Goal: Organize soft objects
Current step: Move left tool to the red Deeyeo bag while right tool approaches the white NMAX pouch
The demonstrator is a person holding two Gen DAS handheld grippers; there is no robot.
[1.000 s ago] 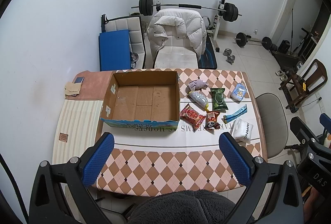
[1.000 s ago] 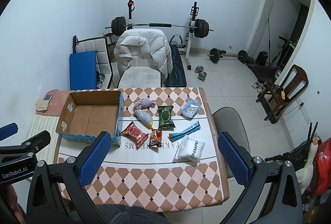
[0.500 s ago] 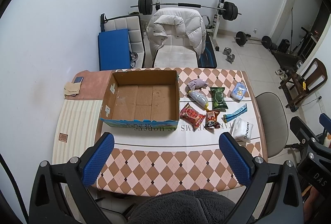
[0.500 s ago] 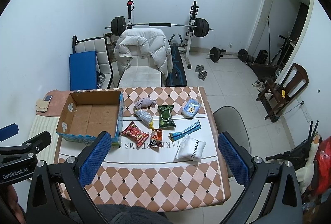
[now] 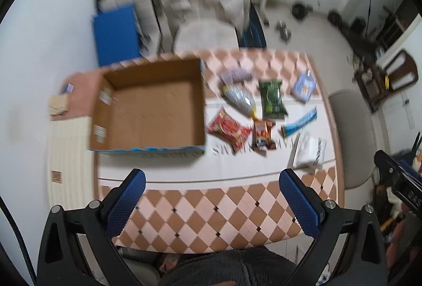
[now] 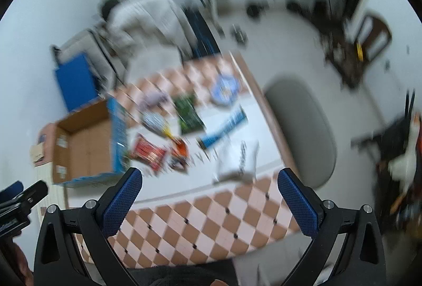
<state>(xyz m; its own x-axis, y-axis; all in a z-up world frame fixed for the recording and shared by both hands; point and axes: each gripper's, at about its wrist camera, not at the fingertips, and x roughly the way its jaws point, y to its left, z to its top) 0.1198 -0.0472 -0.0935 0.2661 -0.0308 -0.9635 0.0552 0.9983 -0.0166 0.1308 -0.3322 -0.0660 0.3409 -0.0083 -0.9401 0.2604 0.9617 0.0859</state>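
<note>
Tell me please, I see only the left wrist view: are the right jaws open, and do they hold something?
Observer: The right gripper is open, and nothing is between its jaws.
Operator: Which packet shows nearest to it?
Observer: The white packet. In the right wrist view it lies just beyond the tips, closer to the right-hand one.
Operator: What colour is the box on the side that faces the packets?
Observer: That outer wall of the box is blue.

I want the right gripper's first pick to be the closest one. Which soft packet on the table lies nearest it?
The white plastic packet with dark lettering, at the table's near right. It lies just ahead of the open right gripper; the coloured packets sit farther back.
</note>
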